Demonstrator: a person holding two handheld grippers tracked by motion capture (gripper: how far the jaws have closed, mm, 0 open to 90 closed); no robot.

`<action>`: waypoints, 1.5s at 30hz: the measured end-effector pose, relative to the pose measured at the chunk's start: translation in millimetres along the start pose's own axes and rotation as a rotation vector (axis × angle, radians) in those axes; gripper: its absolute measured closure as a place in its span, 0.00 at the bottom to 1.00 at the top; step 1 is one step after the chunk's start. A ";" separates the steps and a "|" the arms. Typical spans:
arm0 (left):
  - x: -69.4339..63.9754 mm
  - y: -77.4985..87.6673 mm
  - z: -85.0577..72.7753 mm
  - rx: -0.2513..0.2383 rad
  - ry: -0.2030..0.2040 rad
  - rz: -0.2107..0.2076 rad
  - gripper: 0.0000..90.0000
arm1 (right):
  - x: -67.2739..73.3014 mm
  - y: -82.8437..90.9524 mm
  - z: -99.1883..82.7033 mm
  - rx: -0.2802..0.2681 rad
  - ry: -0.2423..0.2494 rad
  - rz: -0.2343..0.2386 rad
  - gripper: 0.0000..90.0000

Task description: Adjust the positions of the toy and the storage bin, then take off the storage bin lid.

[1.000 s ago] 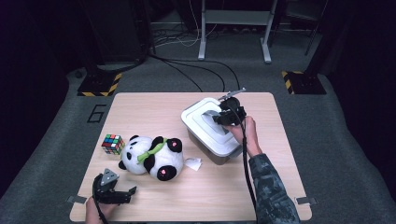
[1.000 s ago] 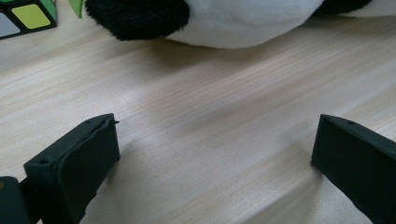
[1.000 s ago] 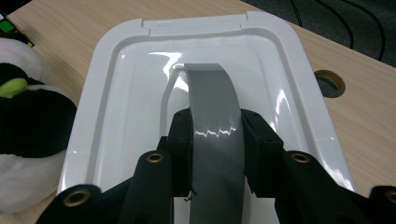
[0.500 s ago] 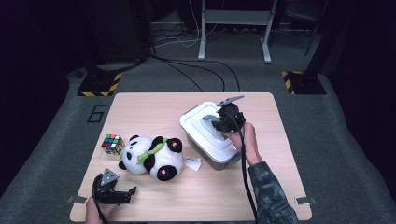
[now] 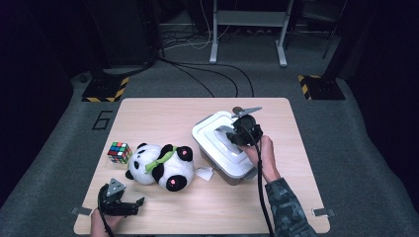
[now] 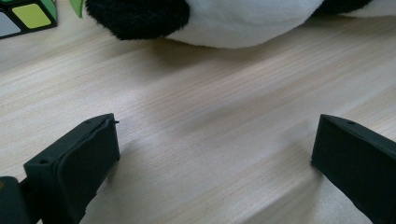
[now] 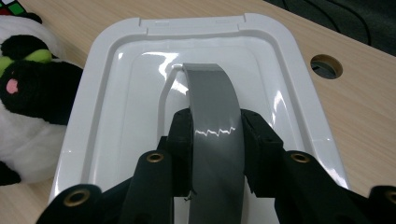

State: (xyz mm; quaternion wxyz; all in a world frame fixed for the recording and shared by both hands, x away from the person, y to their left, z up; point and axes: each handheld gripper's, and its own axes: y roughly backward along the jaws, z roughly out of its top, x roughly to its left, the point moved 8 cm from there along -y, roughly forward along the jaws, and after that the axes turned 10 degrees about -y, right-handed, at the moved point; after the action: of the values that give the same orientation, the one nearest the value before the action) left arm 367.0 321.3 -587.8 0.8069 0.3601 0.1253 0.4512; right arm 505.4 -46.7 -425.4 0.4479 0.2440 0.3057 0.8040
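A white-lidded storage box point(image 5: 212, 140) stands right of the table's middle. Its grey handle point(image 7: 212, 112) arches up from the white lid point(image 7: 116, 102). My right gripper point(image 5: 237, 132) is shut on that handle, a black jaw pressed to each side of it point(image 7: 215, 144). A panda plush point(image 5: 160, 165) with a green bow lies on its side left of the box, its white belly point(image 6: 243, 18) close ahead of my left gripper point(image 6: 215, 154). That left gripper point(image 5: 121, 205) rests low at the table's front left corner, jaws wide open with bare wood between them.
A Rubik's cube point(image 5: 119, 152) sits left of the panda, its corner point(image 6: 25, 16) ahead and left of the open jaws. A white tag point(image 5: 203, 173) lies between panda and box. A round cable hole point(image 7: 326, 66) sits in the table point(image 5: 163, 116) behind the box.
The right gripper and the box under it have shifted toward the near edge of the table and slightly left. The left gripper has stayed put.
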 end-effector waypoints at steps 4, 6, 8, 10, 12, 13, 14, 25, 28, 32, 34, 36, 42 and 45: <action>0.0 0.0 0.0 0.000 0.000 0.000 0.00 | 1.2 4.3 -5.0 -0.003 -0.005 0.003 0.75; -0.4 -0.4 0.5 -0.006 0.008 0.002 0.00 | 1.4 5.9 -7.0 -0.007 -0.006 0.005 0.75; -0.4 -0.4 0.5 -0.006 0.008 0.002 0.00 | 1.7 7.0 -8.2 -0.012 -0.001 0.007 0.75; -0.4 -0.4 0.5 -0.006 0.008 0.002 0.01 | 2.8 8.1 -9.8 -0.011 -0.007 0.009 0.75; -0.3 -0.4 0.5 -0.006 0.008 0.002 0.00 | 2.8 8.5 -10.2 -0.017 -0.001 0.008 0.75; -0.4 -0.5 0.5 -0.007 0.008 0.002 0.00 | 2.9 8.5 -10.4 -0.020 -0.001 0.008 0.75; -0.3 -0.4 0.5 -0.006 0.008 0.002 0.00 | 3.1 8.6 -10.7 -0.020 -0.005 0.007 0.75; -0.3 -0.5 0.5 -0.006 0.008 0.002 0.00 | 3.1 8.0 -10.2 -0.033 -0.002 0.002 0.75; -0.3 -0.4 0.5 -0.006 0.008 0.002 0.00 | 1.8 7.3 -8.7 -0.040 0.010 0.002 0.75; -0.4 -0.5 0.6 -0.007 0.009 0.002 0.01 | 1.1 8.8 -8.9 -0.041 0.002 0.003 0.75; -0.4 -0.5 0.5 -0.006 0.008 0.002 0.00 | -0.1 10.7 -7.9 -0.051 0.001 0.006 0.75; -0.5 -0.4 0.5 -0.005 0.009 0.001 0.00 | -1.3 13.6 -6.5 -0.058 0.000 0.008 0.75; -0.3 -0.4 0.5 -0.006 0.008 0.002 0.00 | -3.7 22.5 -1.0 -0.080 0.010 0.001 0.75; -0.2 -0.4 0.5 -0.006 0.007 0.003 0.00 | -4.2 27.0 1.3 -0.083 0.005 0.000 0.75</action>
State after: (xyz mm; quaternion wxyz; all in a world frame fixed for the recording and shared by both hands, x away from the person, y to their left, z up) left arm 367.4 320.8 -587.8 0.8067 0.3564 0.1263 0.4542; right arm 492.8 -61.1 -405.8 0.4567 0.2233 0.2730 0.8167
